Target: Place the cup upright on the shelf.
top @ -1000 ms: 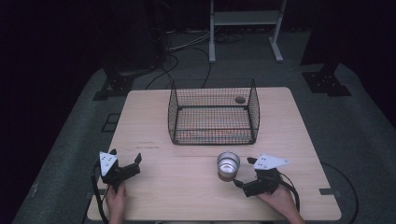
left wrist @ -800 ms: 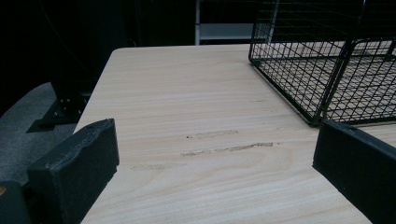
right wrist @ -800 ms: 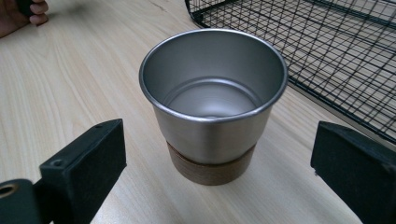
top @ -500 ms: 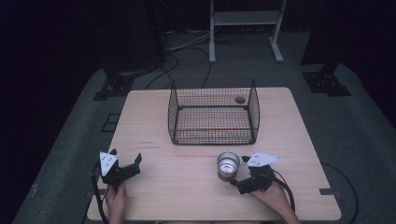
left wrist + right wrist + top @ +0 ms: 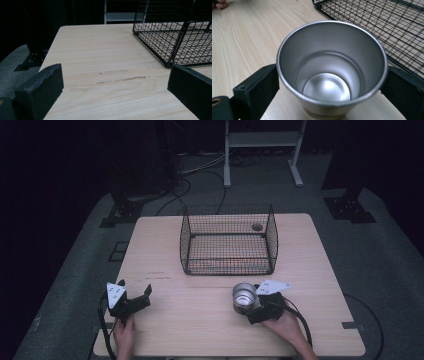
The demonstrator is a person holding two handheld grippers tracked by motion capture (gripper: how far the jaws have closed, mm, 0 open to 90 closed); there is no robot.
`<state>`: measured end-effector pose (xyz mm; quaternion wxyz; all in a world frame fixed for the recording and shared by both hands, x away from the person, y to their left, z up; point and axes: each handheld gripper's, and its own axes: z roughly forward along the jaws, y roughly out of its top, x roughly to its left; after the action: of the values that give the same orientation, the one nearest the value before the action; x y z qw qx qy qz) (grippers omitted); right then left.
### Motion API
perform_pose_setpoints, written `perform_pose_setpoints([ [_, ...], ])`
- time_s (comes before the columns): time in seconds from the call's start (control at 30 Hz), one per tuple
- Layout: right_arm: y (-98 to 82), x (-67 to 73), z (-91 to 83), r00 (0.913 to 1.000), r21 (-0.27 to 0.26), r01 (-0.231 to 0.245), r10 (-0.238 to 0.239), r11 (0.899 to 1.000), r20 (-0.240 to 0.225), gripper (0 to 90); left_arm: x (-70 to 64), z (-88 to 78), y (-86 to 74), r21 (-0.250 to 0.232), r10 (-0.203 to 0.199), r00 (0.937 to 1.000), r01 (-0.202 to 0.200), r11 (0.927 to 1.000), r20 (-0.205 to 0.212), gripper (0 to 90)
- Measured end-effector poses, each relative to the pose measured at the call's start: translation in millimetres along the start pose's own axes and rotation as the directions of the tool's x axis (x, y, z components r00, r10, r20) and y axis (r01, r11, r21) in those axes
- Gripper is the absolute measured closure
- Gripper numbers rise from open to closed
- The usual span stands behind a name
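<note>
steel cup [image 5: 331,72], empty, shiny, upright between right hand-held gripper [image 5: 332,85] jaws

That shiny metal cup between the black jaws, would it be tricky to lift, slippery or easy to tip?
The metal cup looks thin-walled and empty, so probably light and stiff. Its smooth, polished sides flare upward, so it might slip downward in the right gripper unless squeezed firmly. The base is narrower than the rim, so a push near the top could tip it.
</note>
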<state>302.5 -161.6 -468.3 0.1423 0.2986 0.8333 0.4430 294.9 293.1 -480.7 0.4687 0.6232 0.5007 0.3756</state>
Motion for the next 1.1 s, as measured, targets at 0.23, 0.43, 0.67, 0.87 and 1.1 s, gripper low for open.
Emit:
perform_pose_setpoints([
  [0.23,1.5,0.5,7.6,1.0,0.002,-0.007,0.007,1.0,-0.003,5.2,0.1,0.0,0.0,0.001,0.0,1.0,0.0,1.0,0.0,0.0],
  [0.43,3.1,-0.5,7.8,1.0,-0.017,-0.009,0.009,1.0,-0.003,13.8,0.3,0.0,0.0,0.0,-0.002,1.0,0.002,1.0,0.0,0.0],
  [0.67,3.4,0.7,6.3,1.0,-0.013,0.007,-0.007,1.0,0.006,17.4,0.1,0.0,0.0,0.0,0.001,1.0,-0.001,1.0,0.001,0.0],
  [0.87,3.6,-0.3,4.5,1.0,-0.011,0.005,-0.005,1.0,0.009,17.8,0.1,0.1,0.0,0.0,0.001,1.0,-0.001,1.0,0.0,0.0],
  [1.1,4.9,-0.8,0.5,1.0,-0.012,0.007,-0.007,1.0,-0.004,17.8,0.0,0.1,0.0,0.0,0.0,1.0,0.0,1.0,0.001,0.0],
])
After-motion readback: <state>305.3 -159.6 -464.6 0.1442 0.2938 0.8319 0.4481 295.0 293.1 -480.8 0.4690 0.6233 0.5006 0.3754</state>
